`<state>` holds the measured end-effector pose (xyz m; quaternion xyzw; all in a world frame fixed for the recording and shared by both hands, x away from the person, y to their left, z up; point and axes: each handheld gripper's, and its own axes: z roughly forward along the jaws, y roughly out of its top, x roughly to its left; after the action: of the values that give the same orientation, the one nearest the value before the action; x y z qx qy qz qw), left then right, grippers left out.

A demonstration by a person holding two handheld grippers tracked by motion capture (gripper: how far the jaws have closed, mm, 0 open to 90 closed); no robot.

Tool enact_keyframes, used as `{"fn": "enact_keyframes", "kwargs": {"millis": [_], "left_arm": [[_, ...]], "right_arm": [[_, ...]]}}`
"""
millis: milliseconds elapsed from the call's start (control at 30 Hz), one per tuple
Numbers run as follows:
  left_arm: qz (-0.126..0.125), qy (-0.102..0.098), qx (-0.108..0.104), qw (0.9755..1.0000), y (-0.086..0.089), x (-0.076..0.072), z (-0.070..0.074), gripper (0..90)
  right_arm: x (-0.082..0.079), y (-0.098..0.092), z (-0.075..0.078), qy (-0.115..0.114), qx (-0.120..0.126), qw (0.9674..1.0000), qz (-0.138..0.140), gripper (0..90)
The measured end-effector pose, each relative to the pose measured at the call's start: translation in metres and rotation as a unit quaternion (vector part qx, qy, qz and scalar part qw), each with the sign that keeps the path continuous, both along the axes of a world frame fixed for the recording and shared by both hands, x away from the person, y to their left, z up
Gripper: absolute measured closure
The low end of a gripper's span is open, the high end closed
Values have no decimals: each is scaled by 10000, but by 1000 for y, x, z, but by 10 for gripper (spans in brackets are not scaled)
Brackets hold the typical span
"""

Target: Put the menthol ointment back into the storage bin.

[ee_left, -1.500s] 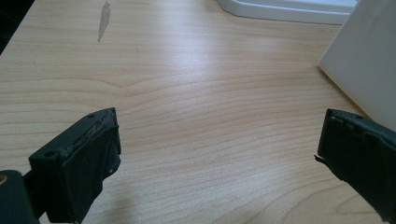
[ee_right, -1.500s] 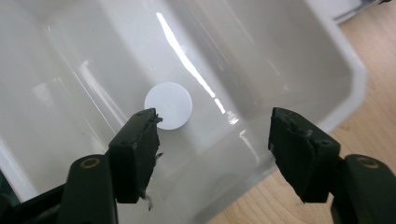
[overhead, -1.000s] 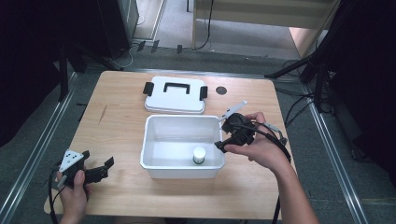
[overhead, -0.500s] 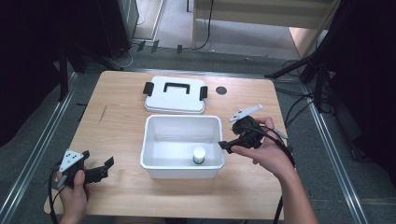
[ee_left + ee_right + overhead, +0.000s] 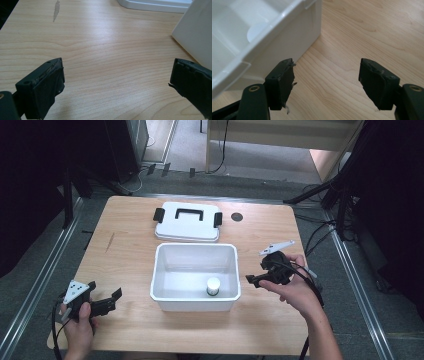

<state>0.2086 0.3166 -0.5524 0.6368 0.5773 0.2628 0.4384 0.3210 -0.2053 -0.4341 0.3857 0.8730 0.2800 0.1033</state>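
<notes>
White bin (image 5: 196, 254) w/ small jar (image 5: 213, 286) inside, label unreadable. Right gripper (image 5: 256, 279) at bin's 3 o'clock, left gripper (image 5: 111, 299) at 8; both jaws spread, empty.

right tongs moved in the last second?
Yes. In the high view the right tongs have pulled back from over the white bin's right rim to open table right of it, jaws apart.

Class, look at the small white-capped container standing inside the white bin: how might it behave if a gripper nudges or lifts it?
The small container stands upright and looks taller than wide, so a nudge would probably tip it. It appears round, so once down it may roll across the white bin floor. Being small, it is likely light, though its contents cannot be told.
</notes>
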Motion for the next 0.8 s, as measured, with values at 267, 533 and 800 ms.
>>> {"fn": "enact_keyframes", "kwargs": {"millis": [267, 533, 800], "left_arm": [[4, 3, -3, 10000, 0, 0, 0, 1], [4, 14, -3, 10000, 1, 0, 0, 1], [26, 10, -14, 10000, 1, 0, 0, 1]], "right_arm": [[-5, -19, -29, -133, 75, 9993, -355, 266], [-18, -45, -66, -317, 215, 9952, -899, 194], [-34, -65, -97, -435, 424, 9904, -1242, 179]]}}
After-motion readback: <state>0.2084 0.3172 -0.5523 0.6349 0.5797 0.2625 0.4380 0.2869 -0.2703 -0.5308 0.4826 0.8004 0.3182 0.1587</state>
